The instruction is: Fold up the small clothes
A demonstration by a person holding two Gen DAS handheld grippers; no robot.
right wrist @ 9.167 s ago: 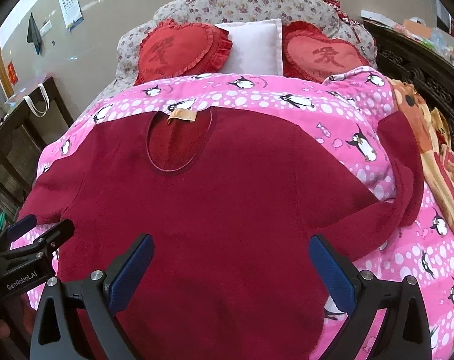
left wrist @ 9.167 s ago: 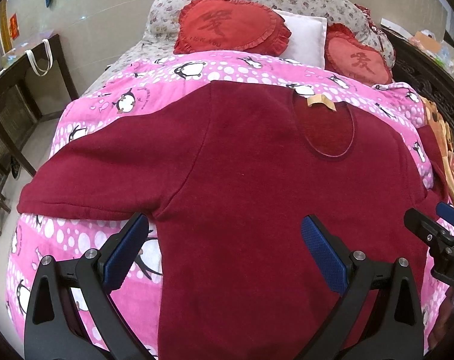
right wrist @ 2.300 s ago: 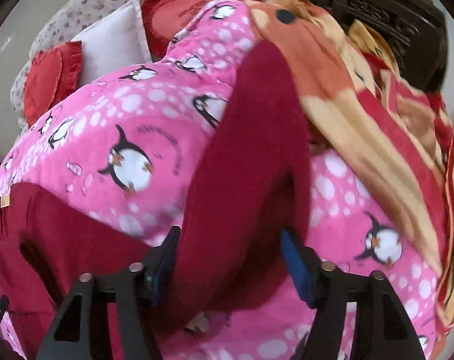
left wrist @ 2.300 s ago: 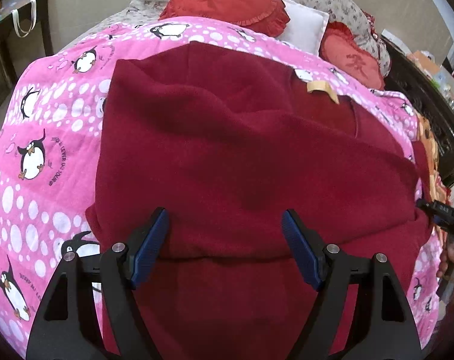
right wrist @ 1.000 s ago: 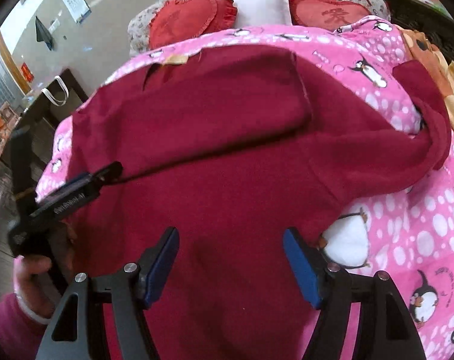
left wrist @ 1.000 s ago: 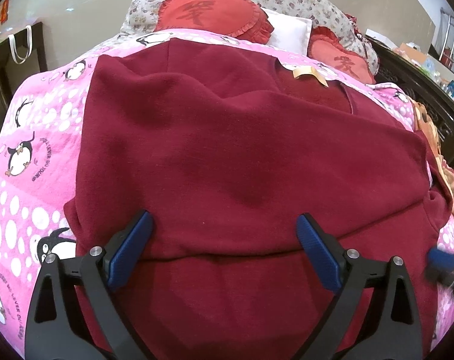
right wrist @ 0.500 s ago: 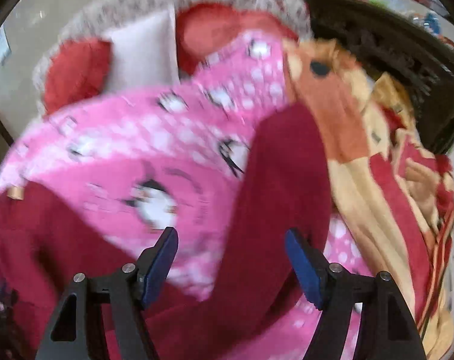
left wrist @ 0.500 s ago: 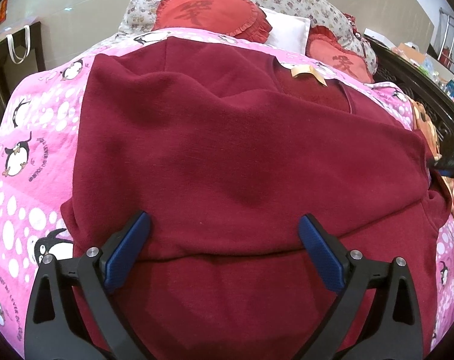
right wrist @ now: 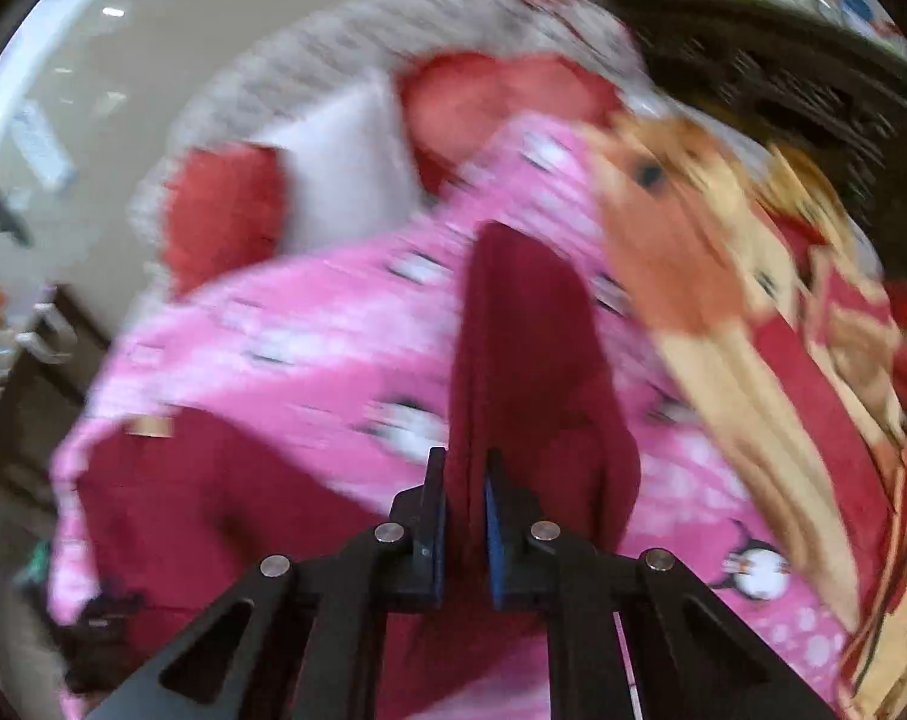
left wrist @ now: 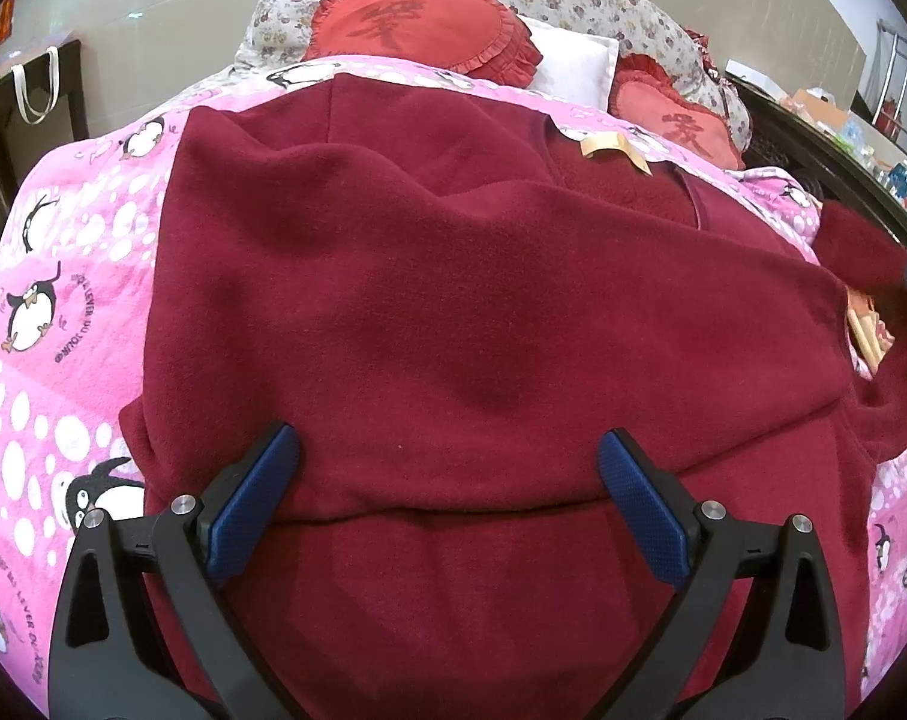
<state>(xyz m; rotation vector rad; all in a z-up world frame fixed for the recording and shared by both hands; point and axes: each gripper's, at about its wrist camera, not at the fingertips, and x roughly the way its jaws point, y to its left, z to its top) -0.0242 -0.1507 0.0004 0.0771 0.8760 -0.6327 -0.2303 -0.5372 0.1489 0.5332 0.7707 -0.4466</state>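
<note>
Right gripper (right wrist: 464, 516) just closed, pinching the sweater sleeve (right wrist: 525, 360).

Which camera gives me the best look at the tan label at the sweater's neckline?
The left wrist view. There the tan label is sharp and in plain sight at the neck opening of the maroon sweater. The right wrist view is motion-blurred and shows it only as a pale smudge at the left, beside the pinched sleeve.

The left wrist view looks down and forward, close above the dark red fleece sweater (left wrist: 453, 312) towards the heart-shaped red cushions (left wrist: 423, 30). The right wrist view, blurred, faces the bed's right side. Both share the pink penguin-print blanket (right wrist: 309, 324).
</note>
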